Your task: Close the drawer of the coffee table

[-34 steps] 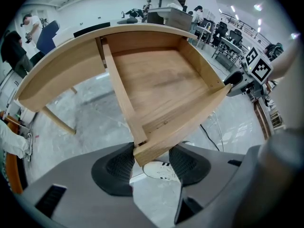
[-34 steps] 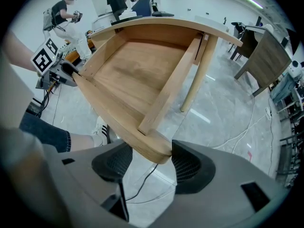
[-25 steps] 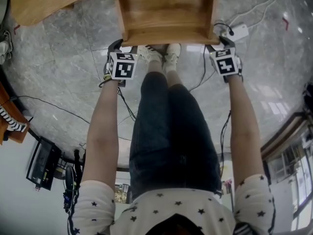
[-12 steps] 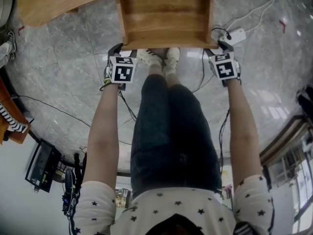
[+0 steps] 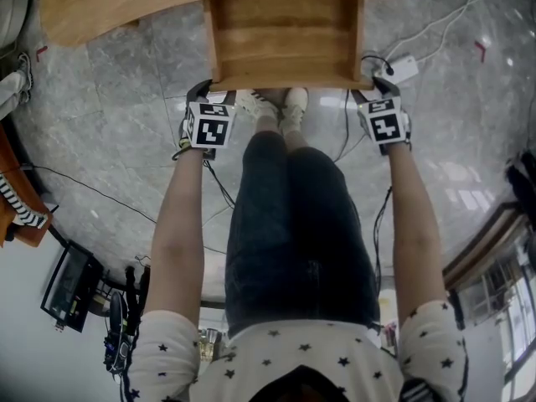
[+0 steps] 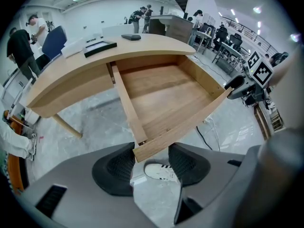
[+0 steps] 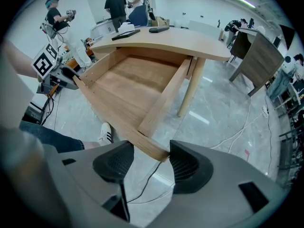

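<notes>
The wooden coffee table's drawer stands pulled out and empty, under the table top. My left gripper is at the left end of the drawer front. In the left gripper view that corner lies between the open jaws of my left gripper, with a gap at the right pad. My right gripper is at the right end of the front. Its jaws have just been closing a little around the corner. My right gripper is still open, with a gap at the left pad.
The person's legs and white shoes stand right before the drawer front, between the grippers. Cables and a white power strip lie on the marble floor at the right. A table leg stands beside the drawer. People stand far behind the table.
Both grippers have lifted slightly and stay at the drawer's two front corners. The head view has drifted, showing more of the table top. The drawer is still open.
</notes>
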{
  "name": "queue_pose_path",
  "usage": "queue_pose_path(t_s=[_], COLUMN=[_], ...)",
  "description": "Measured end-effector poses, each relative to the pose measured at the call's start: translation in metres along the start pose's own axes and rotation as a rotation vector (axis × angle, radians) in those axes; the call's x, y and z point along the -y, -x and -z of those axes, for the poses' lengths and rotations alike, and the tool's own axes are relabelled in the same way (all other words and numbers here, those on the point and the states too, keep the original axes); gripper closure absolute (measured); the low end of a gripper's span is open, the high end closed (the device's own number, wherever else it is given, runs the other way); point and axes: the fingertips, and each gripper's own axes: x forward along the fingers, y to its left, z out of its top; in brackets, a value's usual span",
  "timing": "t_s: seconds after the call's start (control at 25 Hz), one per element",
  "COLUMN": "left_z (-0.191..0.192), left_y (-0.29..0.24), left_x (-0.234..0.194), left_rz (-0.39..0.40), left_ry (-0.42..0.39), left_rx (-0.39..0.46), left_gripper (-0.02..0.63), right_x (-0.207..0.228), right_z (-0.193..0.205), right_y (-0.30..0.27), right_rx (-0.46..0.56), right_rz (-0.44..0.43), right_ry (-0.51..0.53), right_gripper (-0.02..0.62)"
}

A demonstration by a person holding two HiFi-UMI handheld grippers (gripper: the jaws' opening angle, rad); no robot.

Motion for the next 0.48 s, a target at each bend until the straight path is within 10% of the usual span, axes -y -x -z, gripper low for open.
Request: queue_pose_path(t_s=[0.48], left_z=[-0.0002], left_y=[0.0037], left_x=[-0.0006], left_rz=[0.004], left_ry=[-0.005], left_rx=[0.007], left_gripper=[0.374], right_x=[0.0024], right_z=[-0.0012], right_y=[0.0033], right_rx=[0.007], right_rz=[0.025], right_ry=[0.009], right_gripper=[0.351])
